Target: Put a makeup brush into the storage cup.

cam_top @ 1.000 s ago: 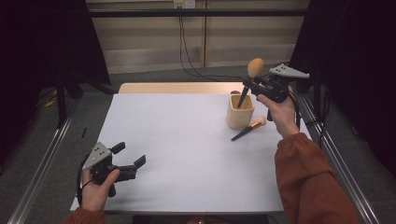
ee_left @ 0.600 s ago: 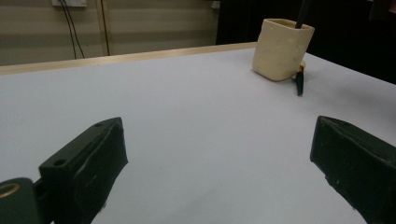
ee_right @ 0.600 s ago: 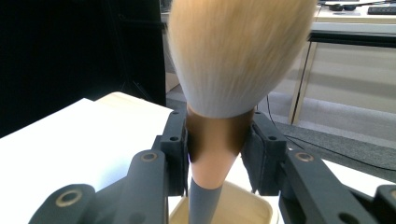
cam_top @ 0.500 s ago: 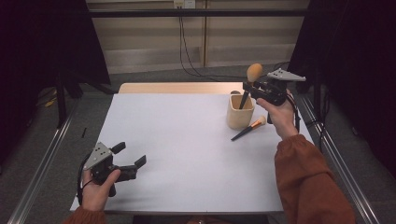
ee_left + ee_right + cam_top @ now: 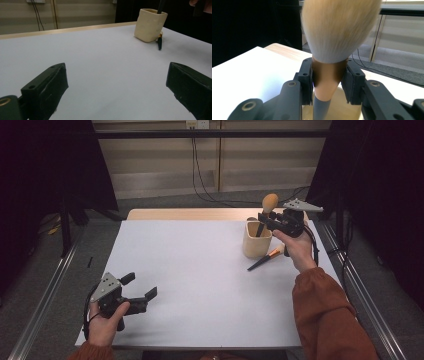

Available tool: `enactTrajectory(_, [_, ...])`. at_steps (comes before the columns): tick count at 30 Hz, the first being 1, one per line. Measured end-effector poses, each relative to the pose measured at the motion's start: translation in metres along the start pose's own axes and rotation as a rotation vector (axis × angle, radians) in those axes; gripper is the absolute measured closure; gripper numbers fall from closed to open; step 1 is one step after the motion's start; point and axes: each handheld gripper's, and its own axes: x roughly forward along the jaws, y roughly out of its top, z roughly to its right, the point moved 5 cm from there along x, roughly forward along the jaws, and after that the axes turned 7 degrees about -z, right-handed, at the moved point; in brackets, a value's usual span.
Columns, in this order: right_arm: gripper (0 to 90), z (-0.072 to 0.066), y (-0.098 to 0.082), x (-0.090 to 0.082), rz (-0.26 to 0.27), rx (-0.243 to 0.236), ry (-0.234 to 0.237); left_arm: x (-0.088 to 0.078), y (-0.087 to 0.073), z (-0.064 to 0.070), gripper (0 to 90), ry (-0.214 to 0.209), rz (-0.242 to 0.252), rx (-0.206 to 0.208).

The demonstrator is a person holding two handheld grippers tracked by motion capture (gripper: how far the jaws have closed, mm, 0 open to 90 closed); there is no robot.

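Note:
A big makeup brush with a fluffy tan head (image 5: 270,201) (image 5: 339,27) stands upright, its dark handle reaching down into a cream cup (image 5: 256,242) (image 5: 149,25) at the table's back right. My right gripper (image 5: 265,218) (image 5: 328,75) is shut on the brush's brown ferrule, just above the cup's mouth (image 5: 338,105). A second, thinner brush (image 5: 265,260) (image 5: 159,43) lies on the table against the cup's near side. At the front left corner my left gripper (image 5: 141,285) (image 5: 117,82) rests open, jaws wide apart with nothing between them.
The white tabletop (image 5: 200,270) ends in a wooden strip (image 5: 190,214) at the back. Metal rails (image 5: 45,290) run along both sides, and cables (image 5: 200,180) hang on the far wall.
My right gripper has sunk a little with the brush, so the handle reaches deeper into the cup. The left gripper has stayed put.

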Motion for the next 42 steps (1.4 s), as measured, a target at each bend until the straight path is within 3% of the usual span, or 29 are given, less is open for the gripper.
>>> enactTrajectory(31, [64.3,-0.001,-0.023,0.015,-0.041,0.01,0.012,0.002,-0.001,0.001,3.6,-0.006,-0.015,0.001])
enactTrajectory(42, [64.1,-0.001,-0.032,0.028,-0.085,0.017,0.013,0.002,-0.002,0.0,3.6,-0.007,-0.017,0.007])
